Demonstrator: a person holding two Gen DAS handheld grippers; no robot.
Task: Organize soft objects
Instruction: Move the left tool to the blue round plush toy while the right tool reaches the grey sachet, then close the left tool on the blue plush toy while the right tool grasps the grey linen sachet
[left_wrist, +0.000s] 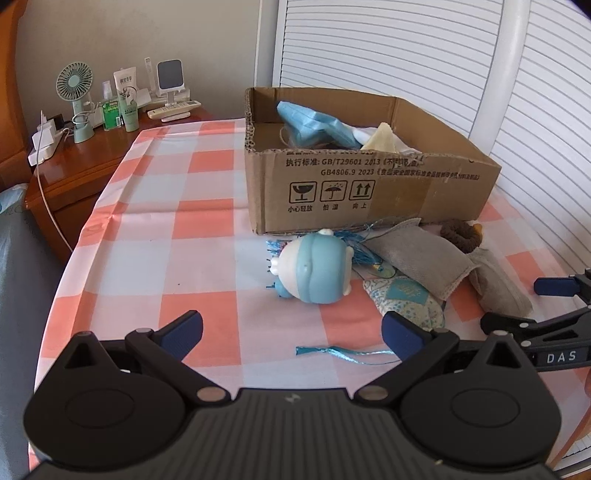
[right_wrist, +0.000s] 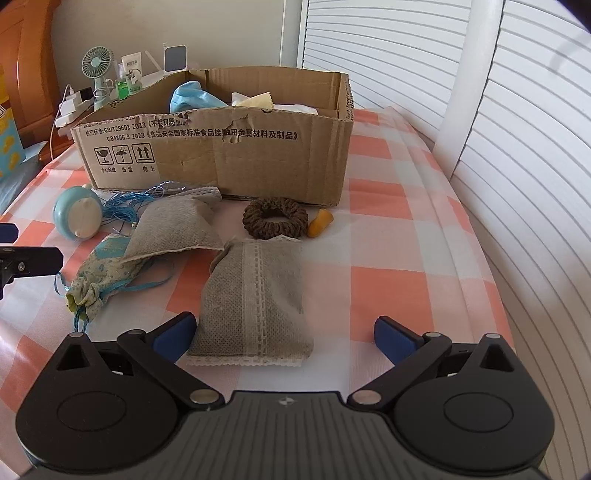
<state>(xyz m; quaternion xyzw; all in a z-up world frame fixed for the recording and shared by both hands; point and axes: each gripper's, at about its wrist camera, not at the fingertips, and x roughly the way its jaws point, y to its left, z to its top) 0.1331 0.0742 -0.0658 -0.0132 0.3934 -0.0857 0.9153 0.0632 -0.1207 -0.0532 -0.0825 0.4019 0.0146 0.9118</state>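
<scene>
Right gripper: the right gripper (right_wrist: 283, 338) is hovering low over the checked tablecloth (right_wrist: 388, 229), its jaws spread wide and gripping nothing.
Nearest thing: a grey sachet (right_wrist: 255, 302) is lying flat on the cloth right in front of it, its near end sitting just beside the left fingertip and partly inside the gap.
Long axis: the sachet is running away from the gripper, toward the cardboard box (right_wrist: 221, 155), leaning slightly left; the jaws are standing across its width, which looks to me like the natural way to pinch it.
Left gripper: the left gripper (left_wrist: 291, 336) is also hanging released and empty, with the blue-and-white toy (left_wrist: 314, 269) ahead of it, apart from the fingers, and a loose blue ribbon (left_wrist: 340, 352) on the cloth between them.
Nearer arm: for the sachet, the right one, clearly.
Other soft things: a second grey sachet (right_wrist: 173, 229), a patterned drawstring pouch (right_wrist: 103, 273), a brown scrunchie (right_wrist: 275, 218) and a small orange piece (right_wrist: 320, 222) are waiting in front of the box.
Box: it is already holding blue and pale items; I judge the job partway done.
Next move, as I read it: a small nudge forward and left, then closing across the sachet.
</scene>
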